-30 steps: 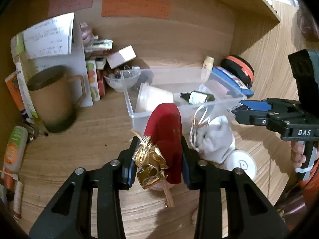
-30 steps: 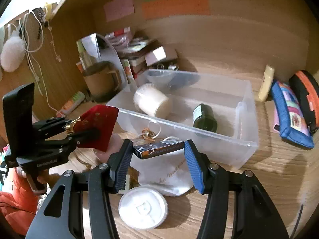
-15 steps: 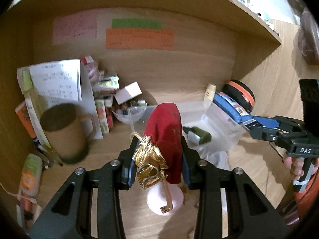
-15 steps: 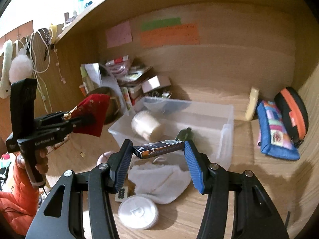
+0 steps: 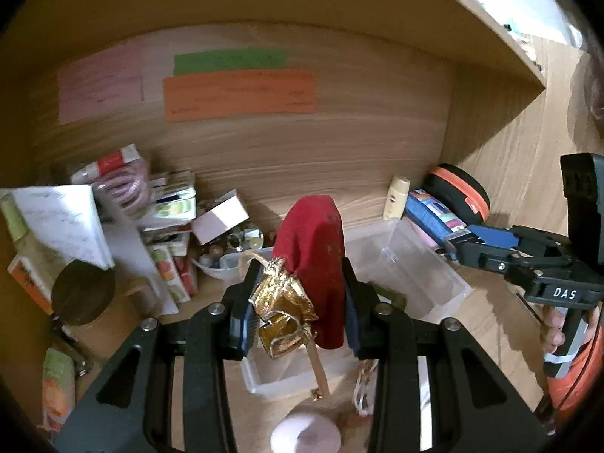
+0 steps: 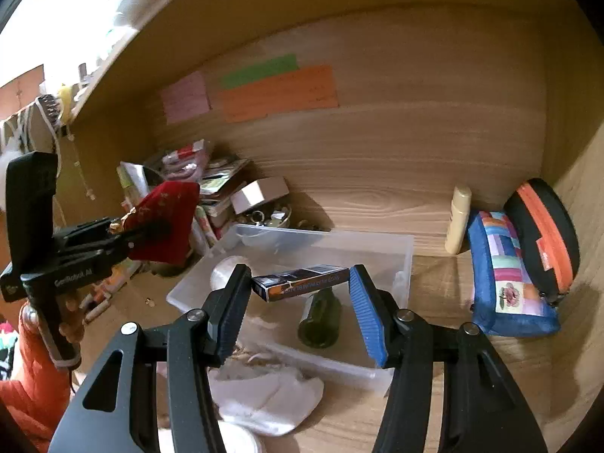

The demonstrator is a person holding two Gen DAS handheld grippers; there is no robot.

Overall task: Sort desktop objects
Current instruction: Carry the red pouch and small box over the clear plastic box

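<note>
My left gripper (image 5: 298,302) is shut on a red pouch with a gold drawstring top (image 5: 313,260) and holds it up in the air over the near end of the clear plastic bin (image 5: 422,264). It also shows in the right wrist view (image 6: 166,219). My right gripper (image 6: 300,287) is shut on a small dark box (image 6: 298,281), held lengthwise above the bin (image 6: 400,249). In the bin lie a dark green bottle (image 6: 321,321) and a white cup (image 6: 222,271).
A white cloth bag (image 6: 264,396) and a white round lid (image 6: 234,438) lie in front of the bin. A brown mug (image 5: 87,302), papers and small boxes (image 5: 170,226) crowd the back left. A cream tube (image 6: 458,219), blue pouch (image 6: 506,275) and black-orange case (image 6: 543,234) stand right.
Both grippers have lifted up and away from the desk with their objects still held. The bin and the white bag now sit lower and farther off in both views.
</note>
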